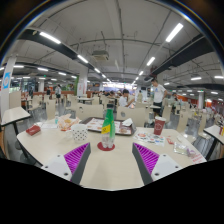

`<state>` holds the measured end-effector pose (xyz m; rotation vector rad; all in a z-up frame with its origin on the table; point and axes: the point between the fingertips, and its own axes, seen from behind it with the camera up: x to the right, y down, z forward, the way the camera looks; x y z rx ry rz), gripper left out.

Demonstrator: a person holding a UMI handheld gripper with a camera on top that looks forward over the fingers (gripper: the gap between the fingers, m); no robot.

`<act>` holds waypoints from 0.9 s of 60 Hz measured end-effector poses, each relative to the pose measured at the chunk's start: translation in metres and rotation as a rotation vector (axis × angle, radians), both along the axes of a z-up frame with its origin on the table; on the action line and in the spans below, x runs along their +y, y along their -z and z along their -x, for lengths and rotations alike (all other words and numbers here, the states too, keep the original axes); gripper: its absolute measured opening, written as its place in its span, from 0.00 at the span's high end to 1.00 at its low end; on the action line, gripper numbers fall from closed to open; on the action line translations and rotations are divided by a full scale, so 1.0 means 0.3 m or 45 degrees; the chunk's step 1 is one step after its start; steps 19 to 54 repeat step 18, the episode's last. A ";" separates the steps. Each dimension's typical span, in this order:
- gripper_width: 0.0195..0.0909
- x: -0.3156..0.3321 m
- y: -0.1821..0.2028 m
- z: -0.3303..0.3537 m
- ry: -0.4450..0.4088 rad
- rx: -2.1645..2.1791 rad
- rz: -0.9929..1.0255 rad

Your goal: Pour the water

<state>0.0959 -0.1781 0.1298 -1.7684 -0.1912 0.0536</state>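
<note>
- gripper (111, 158) fingers spread wide, nothing between the purple pads (76, 156)
- green bottle (108, 128) with red cap upright on pale table (110, 170), just ahead of fingers, centred
- red cup (158, 126) off to the right, clear cup (181, 146) nearer right finger
- white basket (79, 132) left of bottle
- cafeteria hall behind, person (158, 97) standing far back

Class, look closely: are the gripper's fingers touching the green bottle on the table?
Apart. The gripper view shows bare table between the green bottle and both fingers of the open gripper; the bottle stands beyond them.
</note>
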 end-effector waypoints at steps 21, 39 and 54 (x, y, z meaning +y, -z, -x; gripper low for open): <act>0.08 -0.210 -0.069 -0.007 0.012 0.013 -0.095; 0.08 -0.210 -0.069 -0.007 0.012 0.013 -0.095; 0.08 -0.210 -0.069 -0.007 0.012 0.013 -0.095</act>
